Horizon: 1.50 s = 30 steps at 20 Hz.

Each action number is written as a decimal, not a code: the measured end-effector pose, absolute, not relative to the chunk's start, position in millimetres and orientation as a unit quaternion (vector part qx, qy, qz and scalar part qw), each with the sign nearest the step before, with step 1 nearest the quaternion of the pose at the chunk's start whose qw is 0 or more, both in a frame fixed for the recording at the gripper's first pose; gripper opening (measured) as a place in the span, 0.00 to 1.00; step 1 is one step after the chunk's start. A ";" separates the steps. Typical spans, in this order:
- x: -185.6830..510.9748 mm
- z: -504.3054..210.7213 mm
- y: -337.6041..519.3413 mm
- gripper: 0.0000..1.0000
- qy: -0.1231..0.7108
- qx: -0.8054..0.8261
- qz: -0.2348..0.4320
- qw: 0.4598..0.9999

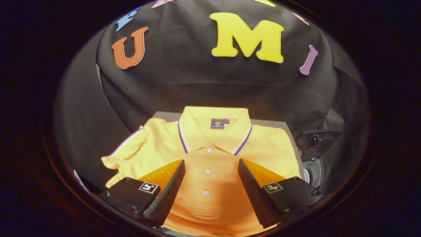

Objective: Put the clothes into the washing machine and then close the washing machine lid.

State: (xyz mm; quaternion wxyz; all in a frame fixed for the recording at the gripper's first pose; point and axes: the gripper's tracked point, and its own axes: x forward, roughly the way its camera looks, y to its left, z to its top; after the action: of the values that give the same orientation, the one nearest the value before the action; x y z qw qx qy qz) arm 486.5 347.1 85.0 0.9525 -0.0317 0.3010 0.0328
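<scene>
- Shirt: yellow polo, lies flat and buttoned on a grey surface, collar away from the camera, one sleeve spread out to the side.
- Gripper: fingers spread wide, hovering over the shirt's button strip, nothing held between them.
- Dark machine part just beside the shirt's edge; can't tell what it is.

Our one view: fisheye riding the claw, facing forward along its spread fingers, close above a yellow polo shirt.
</scene>
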 end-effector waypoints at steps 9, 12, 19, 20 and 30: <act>488.1 81.1 345.5 0.98 0.331 -0.032 0.038 0.942; 488.4 81.8 346.3 0.98 0.340 -0.033 0.037 0.939; 490.1 84.1 355.7 0.60 0.342 -0.069 0.067 0.935; 492.1 81.8 355.2 0.48 0.343 -0.071 0.068 0.934; 494.4 85.2 353.4 0.07 0.289 -0.106 0.110 0.945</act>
State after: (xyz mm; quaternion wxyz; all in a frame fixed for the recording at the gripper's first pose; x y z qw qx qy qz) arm 494.4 353.4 85.2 0.9451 -0.1056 0.2893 0.1096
